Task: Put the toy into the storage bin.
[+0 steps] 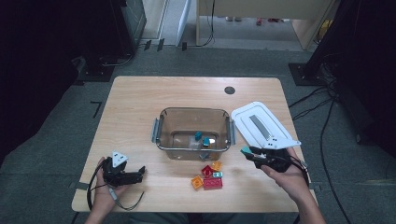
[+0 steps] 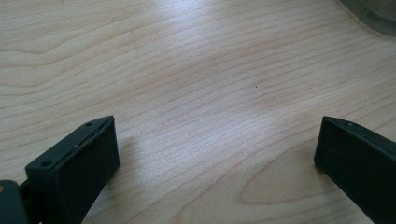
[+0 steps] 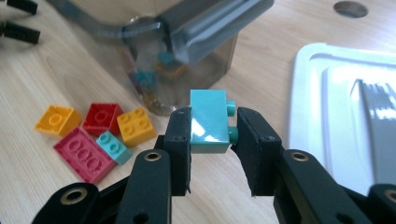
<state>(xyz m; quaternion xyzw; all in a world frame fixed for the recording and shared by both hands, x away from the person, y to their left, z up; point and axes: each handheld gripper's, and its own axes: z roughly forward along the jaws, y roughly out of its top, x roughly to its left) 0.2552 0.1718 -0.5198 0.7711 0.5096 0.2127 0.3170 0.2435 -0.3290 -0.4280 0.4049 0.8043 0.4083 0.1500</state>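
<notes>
1. High view: my right gripper hangs just right of the clear bin, pinching a teal brick. A couple of bricks already lie inside the bin; a loose cluster waits on the wooden table in front of it, so I judge the sorting is partly done. The white lid lies off to the right. Grey carpet and cables surround the table.
2. Left gripper view: my left gripper rests with jaws spread wide over bare wood.
3. Right gripper view: the jaws clamp the teal brick, studs sideways, with the bin just beyond.
</notes>
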